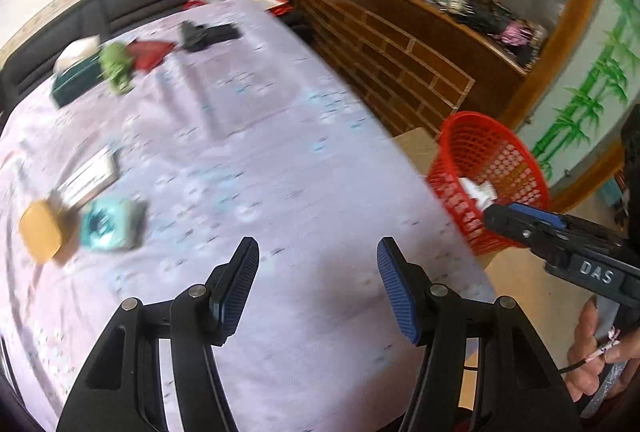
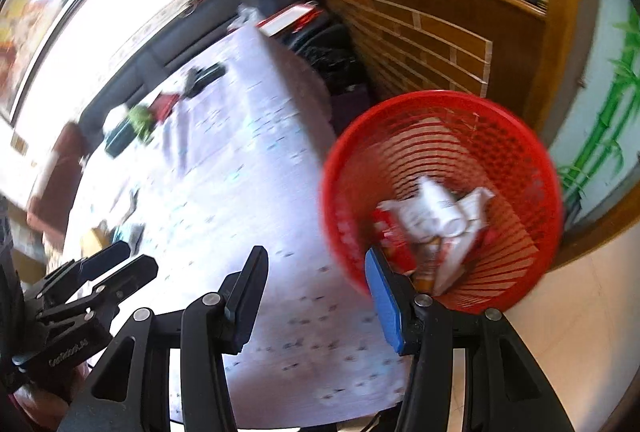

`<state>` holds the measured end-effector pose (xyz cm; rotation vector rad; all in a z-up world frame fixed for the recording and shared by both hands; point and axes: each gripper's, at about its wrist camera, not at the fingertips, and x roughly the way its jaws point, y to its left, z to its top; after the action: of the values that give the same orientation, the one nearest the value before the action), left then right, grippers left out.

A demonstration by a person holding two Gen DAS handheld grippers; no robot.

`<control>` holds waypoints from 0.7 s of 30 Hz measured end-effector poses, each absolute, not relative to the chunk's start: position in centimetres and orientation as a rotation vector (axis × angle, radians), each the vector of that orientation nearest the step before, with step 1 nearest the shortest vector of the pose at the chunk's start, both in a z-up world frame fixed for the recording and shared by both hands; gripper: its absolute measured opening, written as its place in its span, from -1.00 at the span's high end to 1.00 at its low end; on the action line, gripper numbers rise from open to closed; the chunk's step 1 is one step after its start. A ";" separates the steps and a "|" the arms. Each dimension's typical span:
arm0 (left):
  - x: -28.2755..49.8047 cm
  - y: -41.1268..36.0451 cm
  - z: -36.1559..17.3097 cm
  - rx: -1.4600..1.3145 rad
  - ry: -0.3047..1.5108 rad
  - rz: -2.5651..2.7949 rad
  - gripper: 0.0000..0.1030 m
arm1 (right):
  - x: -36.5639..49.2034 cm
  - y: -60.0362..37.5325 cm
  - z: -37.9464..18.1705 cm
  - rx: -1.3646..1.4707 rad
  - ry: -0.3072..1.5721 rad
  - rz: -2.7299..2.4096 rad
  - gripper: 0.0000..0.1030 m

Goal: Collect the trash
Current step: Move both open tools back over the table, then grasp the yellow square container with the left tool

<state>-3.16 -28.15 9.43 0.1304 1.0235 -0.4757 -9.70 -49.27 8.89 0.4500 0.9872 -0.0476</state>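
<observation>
Left gripper (image 1: pixel 318 256): jaws apart, nothing between, above the lilac-clothed bench (image 1: pixel 248 152). Right gripper (image 2: pixel 316 272): jaws apart, empty, at the bench's right edge beside the red basket (image 2: pixel 520 160). Right wrist view alone shows the basket's contents: crumpled white wrappers (image 2: pixel 436 212), long axis undeterminable through blur. Left wrist view alone shows a yellow item (image 1: pixel 40 234), teal packet (image 1: pixel 110 226) and green lump (image 1: pixel 116 68) near the bench's left edge, all smeared.

Bright daylight, heavy motion blur throughout, fisheye bending, dark vignetted corners.
</observation>
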 end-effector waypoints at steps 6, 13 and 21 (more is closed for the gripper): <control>-2.9 -23.0 8.9 0.077 1.038 -0.356 -0.17 | -8.8 -44.7 8.8 0.361 1.005 0.035 -0.06; -1.7 -15.0 8.8 -0.038 1.040 -0.198 -0.33 | -8.0 -40.7 8.8 0.294 1.023 0.081 -0.06; 1.5 -5.2 9.1 -0.222 0.996 0.026 -0.63 | -7.6 -38.4 8.4 0.301 1.057 0.143 -0.06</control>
<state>1.55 -5.18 9.07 -0.2225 0.9957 0.0262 -7.64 -38.44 8.41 0.3008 1.0571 0.1435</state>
